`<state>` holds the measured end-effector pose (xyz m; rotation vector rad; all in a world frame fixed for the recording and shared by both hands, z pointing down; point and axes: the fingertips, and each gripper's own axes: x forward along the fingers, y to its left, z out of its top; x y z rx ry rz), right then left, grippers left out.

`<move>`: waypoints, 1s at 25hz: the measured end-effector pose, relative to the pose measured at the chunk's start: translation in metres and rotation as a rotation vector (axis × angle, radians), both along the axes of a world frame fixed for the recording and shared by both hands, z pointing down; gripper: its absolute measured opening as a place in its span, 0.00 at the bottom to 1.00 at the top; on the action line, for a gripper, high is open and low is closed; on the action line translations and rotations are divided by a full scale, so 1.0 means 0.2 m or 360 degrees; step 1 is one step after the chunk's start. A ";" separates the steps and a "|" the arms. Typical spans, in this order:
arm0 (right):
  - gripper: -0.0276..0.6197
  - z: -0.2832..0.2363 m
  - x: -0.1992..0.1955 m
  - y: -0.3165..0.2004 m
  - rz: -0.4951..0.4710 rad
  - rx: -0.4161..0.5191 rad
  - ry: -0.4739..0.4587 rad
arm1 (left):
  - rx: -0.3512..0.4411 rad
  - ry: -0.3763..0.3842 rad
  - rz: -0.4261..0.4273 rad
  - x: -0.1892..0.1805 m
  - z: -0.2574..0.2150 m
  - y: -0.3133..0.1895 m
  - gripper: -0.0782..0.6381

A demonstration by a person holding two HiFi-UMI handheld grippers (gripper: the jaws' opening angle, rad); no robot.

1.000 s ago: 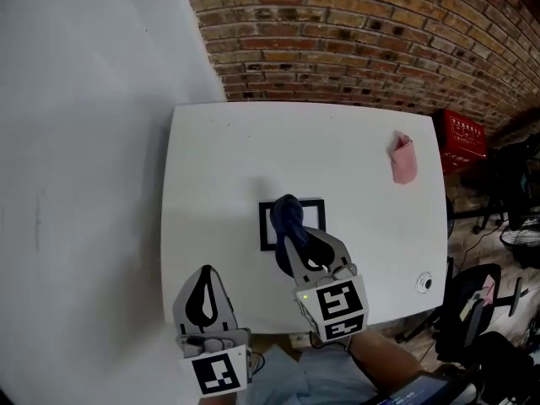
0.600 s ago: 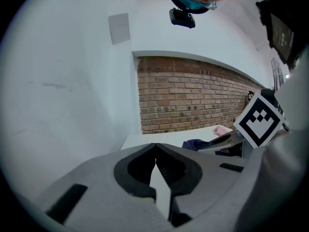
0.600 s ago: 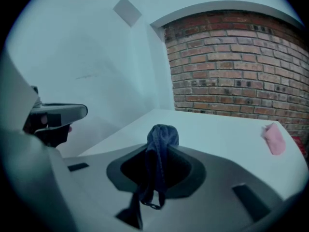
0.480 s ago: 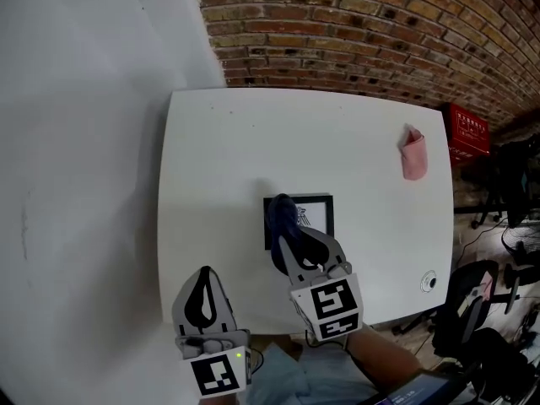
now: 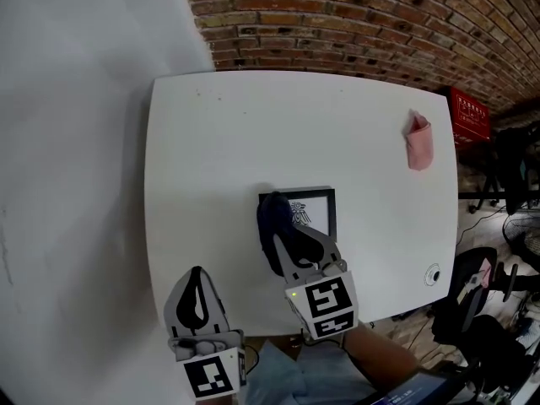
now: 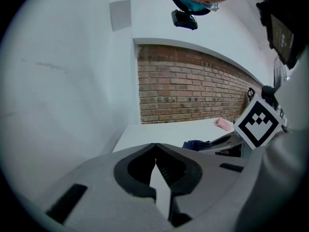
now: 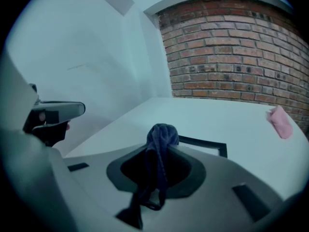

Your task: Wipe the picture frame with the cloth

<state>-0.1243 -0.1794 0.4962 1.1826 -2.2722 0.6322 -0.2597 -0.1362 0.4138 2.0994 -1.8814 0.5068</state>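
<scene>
Cloth held at the frame's left edge

On the table (image 5: 219, 142) the picture frame (image 5: 321, 201) is laid flat, just ahead of the right gripper (image 5: 274, 241), clamped on the dark cloth (image 5: 272, 218); the left gripper (image 5: 196, 272), closed and empty, is held farther off.

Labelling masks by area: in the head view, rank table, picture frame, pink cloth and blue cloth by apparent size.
1. Table
2. Picture frame
3. Blue cloth and pink cloth look alike; the blue one is partly hidden by the right gripper, so unranked.
</scene>
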 end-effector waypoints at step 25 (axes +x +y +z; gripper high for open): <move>0.17 0.02 0.26 -0.01 0.0183 -0.0018 0.0023 | 0.0057 -0.0053 0.0162 0.18 -0.04 -0.06 0.12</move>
